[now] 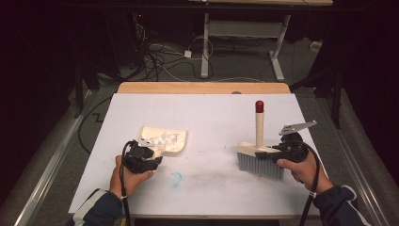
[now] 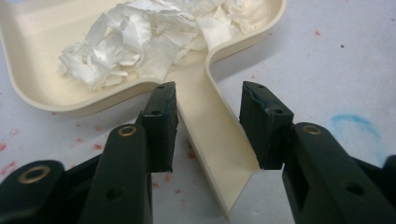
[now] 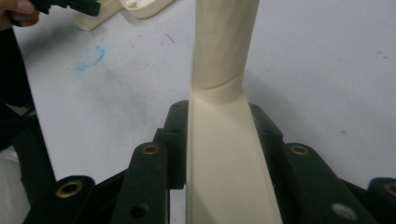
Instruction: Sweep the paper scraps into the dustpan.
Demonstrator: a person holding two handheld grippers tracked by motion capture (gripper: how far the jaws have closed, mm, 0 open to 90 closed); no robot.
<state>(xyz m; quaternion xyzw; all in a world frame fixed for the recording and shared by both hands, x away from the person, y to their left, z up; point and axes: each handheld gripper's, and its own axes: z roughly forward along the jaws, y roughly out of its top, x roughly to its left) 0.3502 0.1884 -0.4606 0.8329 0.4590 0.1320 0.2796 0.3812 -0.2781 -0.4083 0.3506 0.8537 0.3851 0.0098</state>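
Dustpan (image 2: pixel 70 88) handle between parted left fingers (image 2: pixel 161 116) | brush (image 1: pixel 260 157) clamped by right fingers (image 3: pixel 175 140) (bristles hidden)

dustpan (image 2: pixel 219 135): smooth cream plastic, slight sheen. paper scraps (image 2: pixel 135 37): white, crumpled, thin. brush (image 1: pixel 260 157): cream plastic head and handle, matt, glossy red cap, grey bristles. table (image 1: pixel 211 117): matt white sheet, smudged, wooden edge at back. gripper pads (image 2: pixel 161 123): black, matt, rubbery, scuffed.
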